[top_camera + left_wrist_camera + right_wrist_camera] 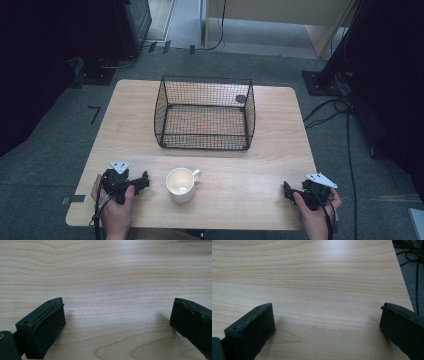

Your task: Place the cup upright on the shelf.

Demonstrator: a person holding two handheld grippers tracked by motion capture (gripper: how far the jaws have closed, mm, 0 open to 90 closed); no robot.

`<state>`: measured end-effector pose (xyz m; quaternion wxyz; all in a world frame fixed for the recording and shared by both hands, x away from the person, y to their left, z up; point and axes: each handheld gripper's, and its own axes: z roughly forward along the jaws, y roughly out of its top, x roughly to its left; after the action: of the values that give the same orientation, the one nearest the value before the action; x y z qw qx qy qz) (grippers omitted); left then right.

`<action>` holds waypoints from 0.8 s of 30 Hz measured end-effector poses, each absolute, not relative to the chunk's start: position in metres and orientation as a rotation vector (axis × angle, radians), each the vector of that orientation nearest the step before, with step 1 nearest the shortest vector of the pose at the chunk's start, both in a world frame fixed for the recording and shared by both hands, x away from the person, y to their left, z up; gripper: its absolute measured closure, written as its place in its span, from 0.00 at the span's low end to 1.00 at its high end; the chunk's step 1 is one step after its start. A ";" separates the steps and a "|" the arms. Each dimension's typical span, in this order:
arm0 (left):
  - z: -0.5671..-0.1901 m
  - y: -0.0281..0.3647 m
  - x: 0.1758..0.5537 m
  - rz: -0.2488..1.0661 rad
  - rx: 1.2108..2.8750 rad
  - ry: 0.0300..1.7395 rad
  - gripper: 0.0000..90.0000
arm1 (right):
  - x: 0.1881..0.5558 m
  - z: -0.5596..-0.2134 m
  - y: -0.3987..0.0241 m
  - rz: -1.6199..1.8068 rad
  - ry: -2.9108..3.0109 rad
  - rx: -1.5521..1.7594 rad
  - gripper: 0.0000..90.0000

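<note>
Your left gripper (131, 184) rests on the table (250, 165) with jaws spread wide, empty, just left of the white mug (181, 184). Your right gripper (295, 192) is also wide, holding nothing. The wire basket (205, 114) stands beyond.

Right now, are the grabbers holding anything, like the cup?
No, nothing is held. The left gripper and the right gripper both stand open over bare table. The cup sits alone between them, untouched.
</note>
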<state>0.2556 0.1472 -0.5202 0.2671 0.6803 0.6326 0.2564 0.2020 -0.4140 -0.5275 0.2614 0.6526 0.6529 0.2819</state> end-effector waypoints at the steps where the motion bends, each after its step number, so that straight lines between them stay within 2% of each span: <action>1: -0.520 0.147 0.256 0.692 1.835 1.707 0.00 | 0.202 -0.528 -0.414 0.763 1.766 1.767 0.00; 6: -0.520 0.147 0.256 0.692 1.836 1.707 0.00 | 0.202 -0.527 -0.415 0.767 1.766 1.766 0.01; 8: -0.520 0.147 0.256 0.692 1.836 1.708 0.00 | 0.200 -0.526 -0.414 0.787 1.753 1.755 0.14; 9: -0.520 0.147 0.256 0.692 1.836 1.708 0.00 | 0.200 -0.525 -0.413 0.792 1.736 1.752 0.15; 24: -0.520 0.147 0.256 0.692 1.836 1.707 0.00 | 0.202 -0.496 -0.372 0.929 1.847 1.585 0.14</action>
<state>0.2557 0.1472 -0.5202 0.2671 0.6802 0.6327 0.2563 0.2018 -0.3724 -0.4959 0.2649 0.5866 0.6836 0.3440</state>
